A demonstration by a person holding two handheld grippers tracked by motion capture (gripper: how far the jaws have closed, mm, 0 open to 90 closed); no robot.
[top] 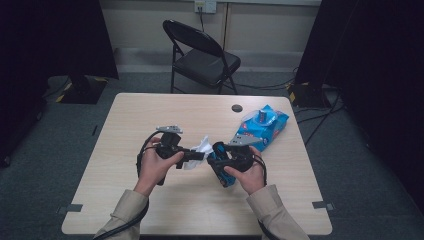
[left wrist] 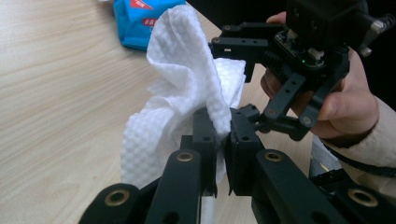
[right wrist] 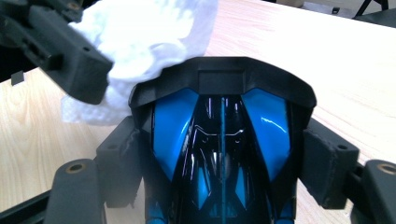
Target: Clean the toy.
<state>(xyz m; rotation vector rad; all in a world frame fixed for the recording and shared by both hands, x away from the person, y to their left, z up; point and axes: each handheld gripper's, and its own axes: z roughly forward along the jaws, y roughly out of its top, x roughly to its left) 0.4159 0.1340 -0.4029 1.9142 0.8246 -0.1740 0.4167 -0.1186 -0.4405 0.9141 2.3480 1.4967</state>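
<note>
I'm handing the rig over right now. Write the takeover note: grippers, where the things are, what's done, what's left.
Left gripper: shut on the white wipe, held above the table.
Right gripper: jaws clamped on the sides of the blue-and-black toy car, held off the table.
The wipe lies against the car's black rear edge.
Blue wipe pack: on the table, beyond the right hand.
Done: wipe pulled, car picked up.
Left, probably: wipe the car's body, set both down.

My left gripper (top: pixel 199 156) points toward three o'clock, jaws pinched together; my right gripper (top: pixel 216 159) faces it toward nine o'clock, jaws spread wide, both forearms entering from six o'clock.
</note>
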